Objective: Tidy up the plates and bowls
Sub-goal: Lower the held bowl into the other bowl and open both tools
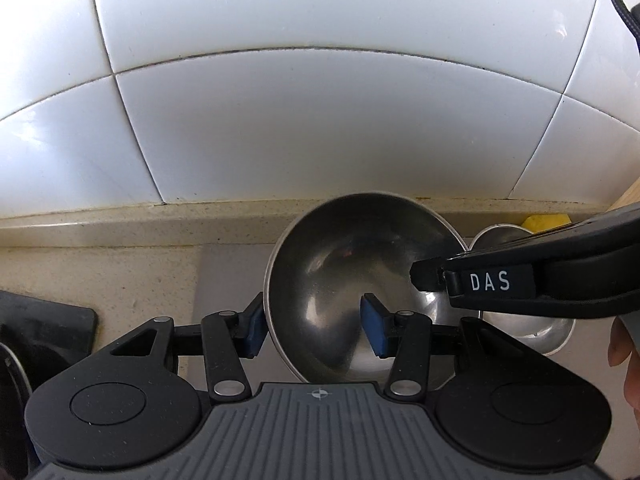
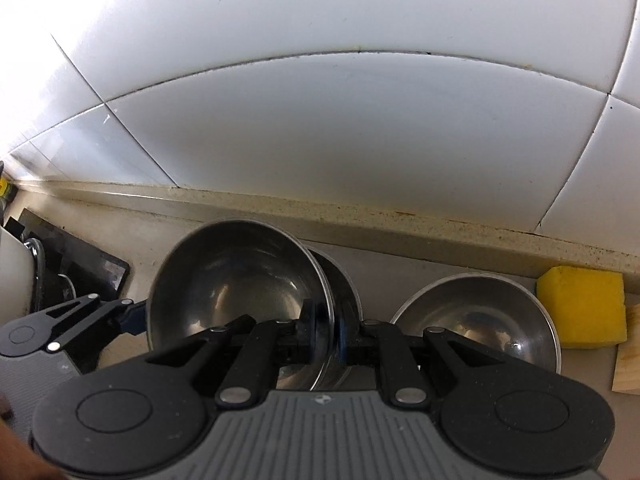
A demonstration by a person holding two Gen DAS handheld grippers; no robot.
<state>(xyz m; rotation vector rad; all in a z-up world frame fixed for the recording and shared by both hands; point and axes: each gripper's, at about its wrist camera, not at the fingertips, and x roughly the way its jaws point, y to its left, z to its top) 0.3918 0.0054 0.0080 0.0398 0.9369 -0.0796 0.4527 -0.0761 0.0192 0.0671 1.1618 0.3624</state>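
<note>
I hold a steel bowl point(image 1: 352, 264) tilted, with its inside facing both cameras, just above the counter. My left gripper point(image 1: 314, 320) straddles its left rim, one blue pad point(image 1: 254, 328) on the outside and the other against the inner wall. My right gripper point(image 2: 332, 328) is shut on the bowl's point(image 2: 236, 276) right rim; it reaches in from the right in the left wrist view as the right gripper point(image 1: 424, 276). The left gripper point(image 2: 134, 316) shows at the bowl's left side. A second steel bowl point(image 2: 344, 280) stands right behind the held one.
Another steel bowl point(image 2: 476, 320) sits to the right, seen also as the bowl point(image 1: 520, 332) under my right gripper. A yellow sponge point(image 2: 580, 308) and a wooden board point(image 2: 628, 352) lie at far right. A black rack point(image 2: 80, 264) stands left. White wall tiles point(image 1: 320, 120) close the back.
</note>
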